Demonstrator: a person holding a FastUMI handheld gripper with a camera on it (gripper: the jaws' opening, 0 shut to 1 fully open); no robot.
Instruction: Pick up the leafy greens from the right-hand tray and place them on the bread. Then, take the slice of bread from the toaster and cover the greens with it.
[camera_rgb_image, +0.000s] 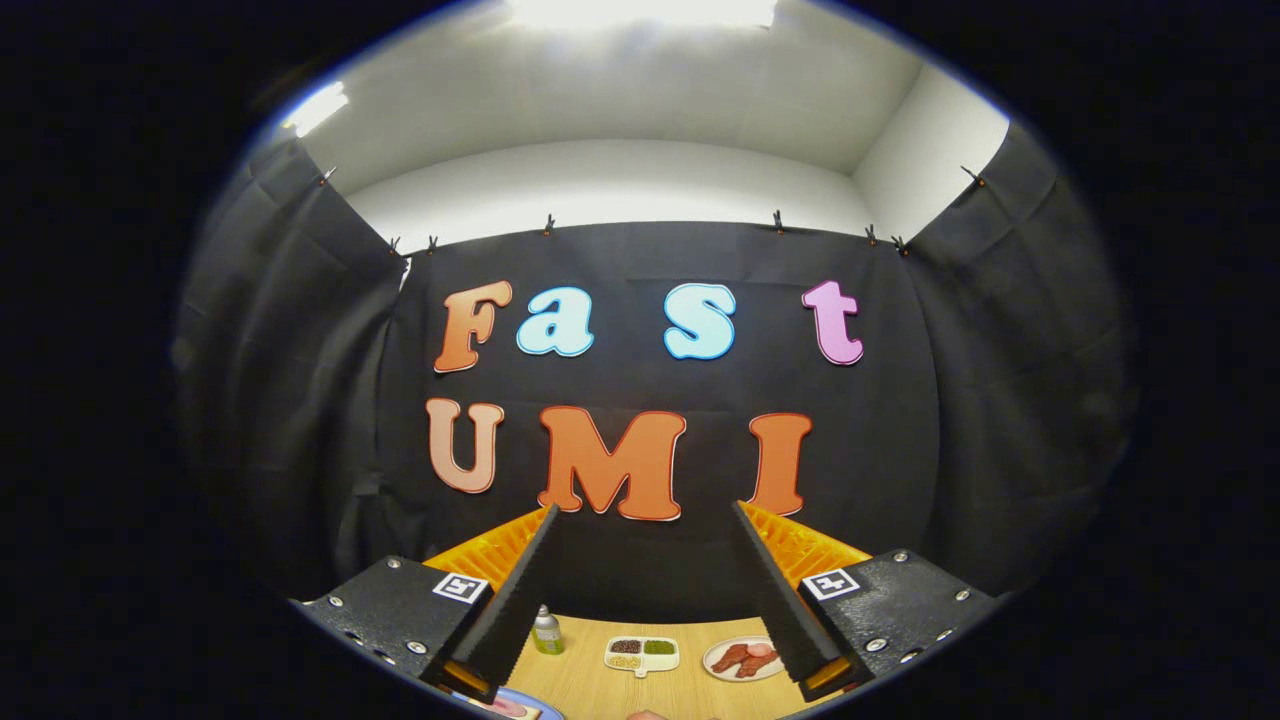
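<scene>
Gripper (645, 520) held high, fingers spread wide apart, nothing btwn them, pointing at the black cloth wall w/ white wall and ceiling lights above. Below and btwn the fingers, a wooden table (585, 680). On it: small bottle (546, 630) just beside the left finger, a divided dish (641, 654) w/ brown, green and pale contents in the middle, and a plate (742, 659) of reddish meat slices next to the right finger. Another plate edge (505, 706) shows under the left finger.

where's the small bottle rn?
Gripper view: the small bottle stands on the wooden table, beyond the open gripper, beside its left finger, left of the divided dish and the plate of meat.
</scene>
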